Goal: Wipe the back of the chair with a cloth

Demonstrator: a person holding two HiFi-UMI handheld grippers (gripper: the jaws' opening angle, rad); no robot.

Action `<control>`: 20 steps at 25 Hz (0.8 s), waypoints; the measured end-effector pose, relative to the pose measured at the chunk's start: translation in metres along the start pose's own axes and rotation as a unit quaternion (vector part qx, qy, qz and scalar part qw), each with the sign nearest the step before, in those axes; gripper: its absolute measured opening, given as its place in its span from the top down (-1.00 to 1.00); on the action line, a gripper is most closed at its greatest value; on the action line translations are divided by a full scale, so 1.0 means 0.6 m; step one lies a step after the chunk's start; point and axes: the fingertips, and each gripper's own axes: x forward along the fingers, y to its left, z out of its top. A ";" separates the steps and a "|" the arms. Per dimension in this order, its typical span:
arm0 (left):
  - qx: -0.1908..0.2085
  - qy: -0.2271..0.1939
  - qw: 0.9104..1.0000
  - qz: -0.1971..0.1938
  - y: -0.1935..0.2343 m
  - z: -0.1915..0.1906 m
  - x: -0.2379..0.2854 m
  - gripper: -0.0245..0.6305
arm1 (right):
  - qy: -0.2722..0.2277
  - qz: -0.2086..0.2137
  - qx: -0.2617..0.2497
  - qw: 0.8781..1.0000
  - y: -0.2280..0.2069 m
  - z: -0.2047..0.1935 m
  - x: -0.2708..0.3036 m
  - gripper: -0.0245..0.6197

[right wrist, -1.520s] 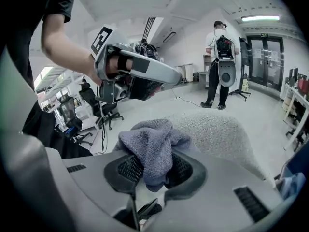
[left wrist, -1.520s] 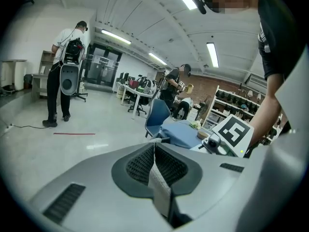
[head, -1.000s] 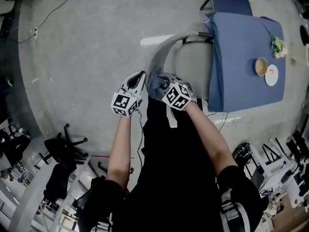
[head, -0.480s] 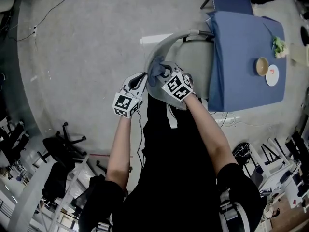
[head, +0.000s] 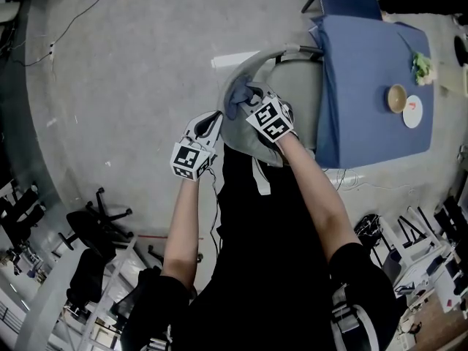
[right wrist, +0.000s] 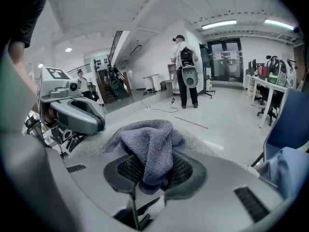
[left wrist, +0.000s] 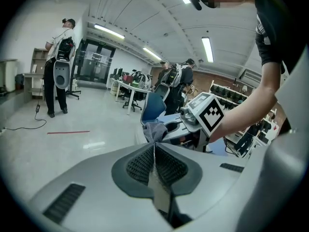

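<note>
The right hand-held gripper (right wrist: pixel 147 174) is doing the work here. Its jaws are clamped on a bunched-up grey-blue cloth (right wrist: pixel 145 139), and most of the wad spills out ahead of the tips and drapes over them. Right under and ahead of that wad is the curved top of the chair back (head: pixel 248 68). The cloth looks pressed onto it, so I'd say the wipe is mid-stroke along the rim. Pinching the cloth by a fold makes sense: you get a soft pad out front to rub with, and the hard jaws don't scrape the chair.

The left hand-held gripper (left wrist: pixel 154 154) has its 2 jaws pressed together with nothing between them. It sits just to the left of the right one, on the chair back's outer side, tips pointing at the cloth. My guess is it's just parked out of the way, since 1 gripper is enough for wiping. Can't tell if it's touching the chair.

Off to the right gripper's right there's a table (head: pixel 365 64) under a blue cover, with a bowl (head: pixel 396 99) and a plate (head: pixel 413 112) on it, well apart from the action.
</note>
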 end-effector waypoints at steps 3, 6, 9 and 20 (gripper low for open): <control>0.002 -0.001 1.000 -0.004 0.001 0.002 0.002 0.84 | -0.003 -0.012 -0.008 1.000 -0.018 0.002 0.002 0.53; 0.004 -0.002 1.000 -0.008 0.003 0.002 0.005 0.84 | 0.001 -0.029 -0.002 1.000 -0.043 -0.004 0.008 0.53; 0.004 -0.002 1.000 -0.011 0.004 0.000 0.005 0.84 | 0.012 -0.040 0.008 0.999 -0.063 -0.016 0.016 0.53; 0.006 -0.010 1.000 -0.022 0.012 0.008 0.015 0.84 | 0.047 -0.065 0.017 0.997 -0.120 -0.055 0.043 0.53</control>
